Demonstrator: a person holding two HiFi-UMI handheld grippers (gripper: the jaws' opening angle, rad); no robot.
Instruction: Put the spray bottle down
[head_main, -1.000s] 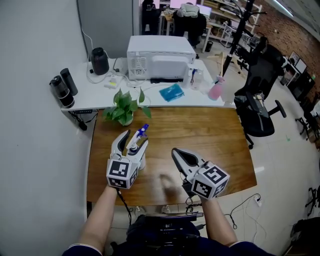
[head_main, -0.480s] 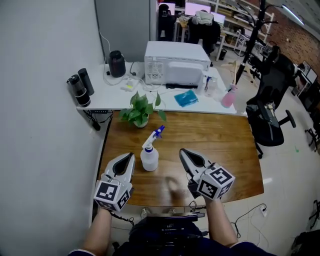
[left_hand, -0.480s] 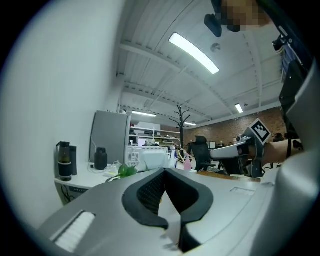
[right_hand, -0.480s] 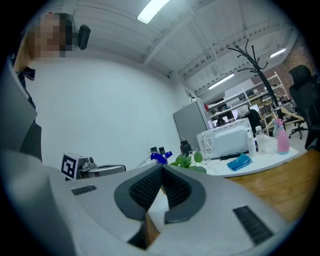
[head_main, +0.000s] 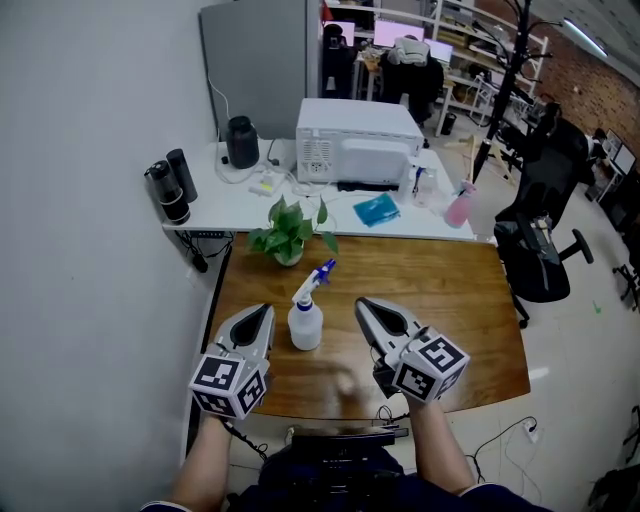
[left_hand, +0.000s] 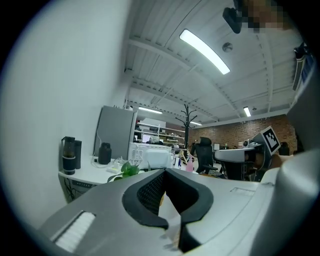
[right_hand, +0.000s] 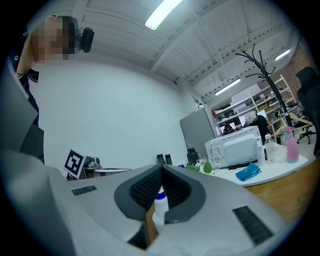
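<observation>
1. A wooden table (head_main: 440, 300) sits against a plain grey-white wall on the left. The spray bottle (head_main: 306, 318), white with a blue trigger head, stands upright on its left half.
2. The left gripper (head_main: 261, 311) hovers just left of the bottle and apart from it, its jaws pressed together on nothing.
3. The right gripper (head_main: 361, 304) is to the bottle's right and also clear of it, its jaws closed and empty.
4. A potted plant (head_main: 290, 230) stands at the table's far edge.
5. Behind the table, a white desk (head_main: 230, 205) carries a microwave (head_main: 358, 145), a black jug (head_main: 241, 142), two dark flasks (head_main: 172, 185) and a pink bottle (head_main: 460, 205).
6. A black office chair (head_main: 545, 250) stands to the right, with a brick wall (head_main: 590, 80) beyond it.
</observation>
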